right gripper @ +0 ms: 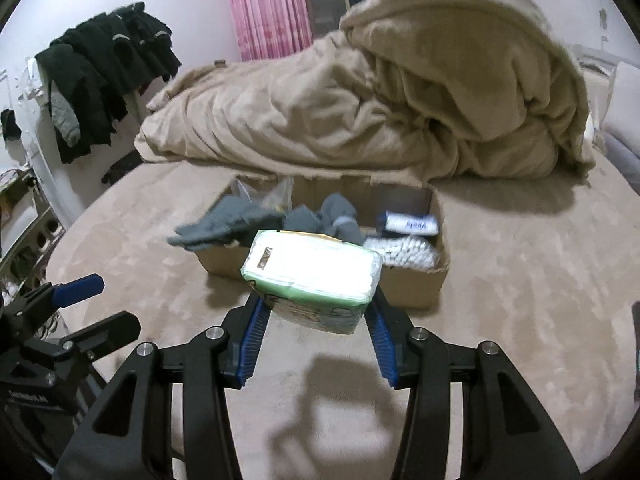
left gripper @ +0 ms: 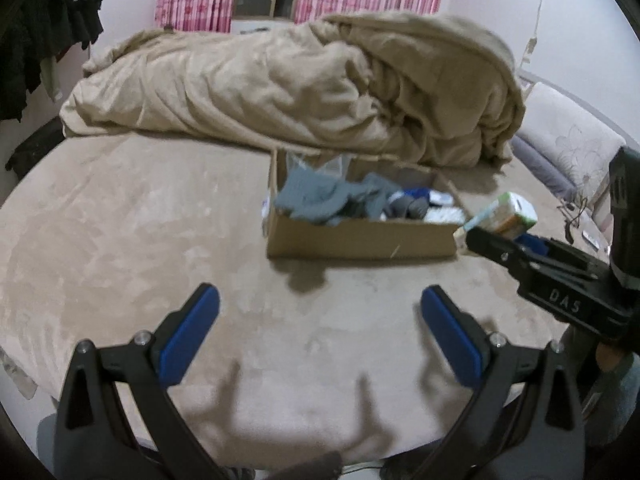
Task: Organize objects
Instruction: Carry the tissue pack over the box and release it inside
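bed (left gripper: 120,232): beige cover, fills most of both views; the other things sit on it or over it
duvet (left gripper: 304,92): big beige heap, bunched up just behind the box, its edge touching the box's far wall
dark clothes (right gripper: 100,72): hanging at the left wall, well apart from the box
curtains (right gripper: 268,8): pink, behind the duvet
cardboard box (left gripper: 360,240): open top, mid-bed, in front of both grippers
grey socks (right gripper: 224,224): piled in the box's left part, one drooping over the left rim
blue-white pack (right gripper: 408,224): lies in the box's right part, white patterned pack just in front of it
right gripper (right gripper: 316,320): clamped on tissue pack (right gripper: 316,276), held above the bed just before the box's near wall, blocking part of it
left gripper (left gripper: 320,328): fingers spread wide, holds nothing, low over bare cover
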Action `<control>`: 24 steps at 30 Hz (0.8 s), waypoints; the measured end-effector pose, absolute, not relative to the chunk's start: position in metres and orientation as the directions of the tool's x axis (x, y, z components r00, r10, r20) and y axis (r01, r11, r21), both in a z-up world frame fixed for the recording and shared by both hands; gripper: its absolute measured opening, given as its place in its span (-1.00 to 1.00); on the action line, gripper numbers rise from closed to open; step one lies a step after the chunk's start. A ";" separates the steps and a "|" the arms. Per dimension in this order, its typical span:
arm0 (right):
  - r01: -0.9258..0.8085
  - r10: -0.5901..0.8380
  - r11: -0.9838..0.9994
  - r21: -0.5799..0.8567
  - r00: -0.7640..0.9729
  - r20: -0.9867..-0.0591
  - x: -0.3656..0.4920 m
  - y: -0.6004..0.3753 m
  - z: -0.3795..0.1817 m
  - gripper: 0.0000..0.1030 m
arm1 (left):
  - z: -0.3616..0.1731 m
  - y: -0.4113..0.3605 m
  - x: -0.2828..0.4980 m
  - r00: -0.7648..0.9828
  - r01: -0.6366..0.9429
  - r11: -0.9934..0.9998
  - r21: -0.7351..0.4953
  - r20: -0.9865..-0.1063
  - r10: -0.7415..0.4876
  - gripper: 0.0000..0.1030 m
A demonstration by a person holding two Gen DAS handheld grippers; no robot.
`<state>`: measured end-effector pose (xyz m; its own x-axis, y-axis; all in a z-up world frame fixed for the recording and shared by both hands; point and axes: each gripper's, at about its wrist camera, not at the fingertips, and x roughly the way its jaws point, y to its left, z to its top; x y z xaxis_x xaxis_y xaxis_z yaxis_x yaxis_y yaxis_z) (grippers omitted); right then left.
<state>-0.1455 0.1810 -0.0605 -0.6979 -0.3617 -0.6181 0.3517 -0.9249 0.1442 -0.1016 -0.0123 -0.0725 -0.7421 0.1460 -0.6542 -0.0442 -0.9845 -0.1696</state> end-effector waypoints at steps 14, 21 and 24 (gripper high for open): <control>0.379 -0.385 -0.918 0.117 -0.780 -0.493 -0.128 0.192 0.005 -0.03 | -0.016 -0.009 -0.105 -0.811 -0.088 -0.986 -0.142 -0.565 0.154 0.98; 0.357 -0.370 -0.926 0.124 -0.792 -0.486 -0.152 0.196 0.008 -0.03 | -0.014 -0.017 -0.136 -0.828 -0.067 -0.991 -0.119 -0.548 0.122 0.98; 0.360 -0.371 -0.925 0.123 -0.785 -0.497 -0.166 0.192 0.005 -0.03 | -0.016 -0.020 -0.151 -0.828 -0.066 -0.991 -0.115 -0.548 0.118 0.98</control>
